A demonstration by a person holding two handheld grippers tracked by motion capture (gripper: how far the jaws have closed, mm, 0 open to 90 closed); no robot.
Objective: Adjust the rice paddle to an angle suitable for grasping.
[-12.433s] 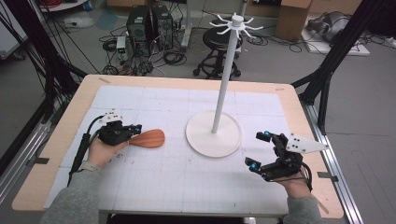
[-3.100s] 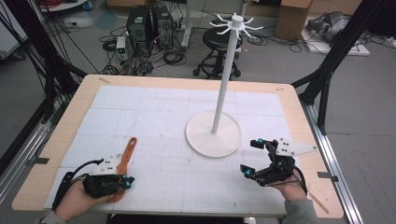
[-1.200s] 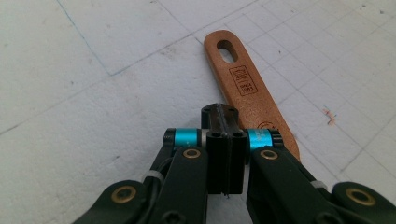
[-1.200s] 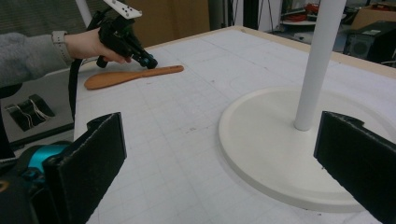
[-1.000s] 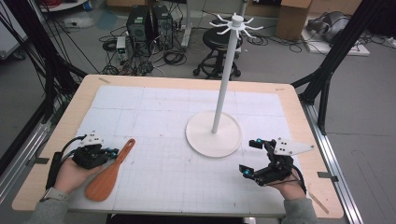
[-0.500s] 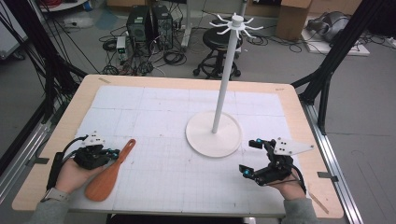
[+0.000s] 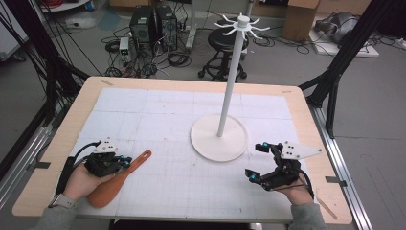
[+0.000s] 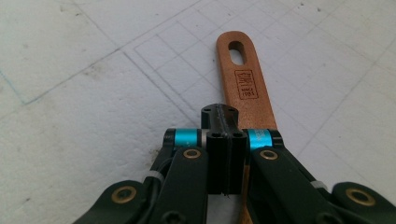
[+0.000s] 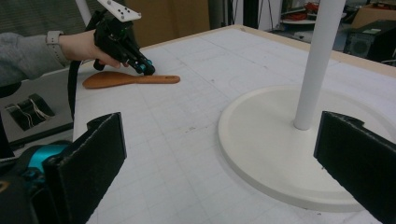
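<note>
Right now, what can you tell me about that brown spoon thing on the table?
The wooden spatula is reddish-brown and looks like smooth wood. It has a broad rounded blade at the person's end and a flat handle with an oval hanging hole and a small stamped mark. It lies flat on the white gridded mat, slanting toward the white stand's round base without touching it. The left tongs sit shut over its handle near the blade; whether they pinch it is unclear.

Wooden spatula (image 8: 243, 84): one small rectangular stamp burned into the handle, just below the hanging slot (lettering in several short lines, too small and blurred to read). No other legible markings.
</note>
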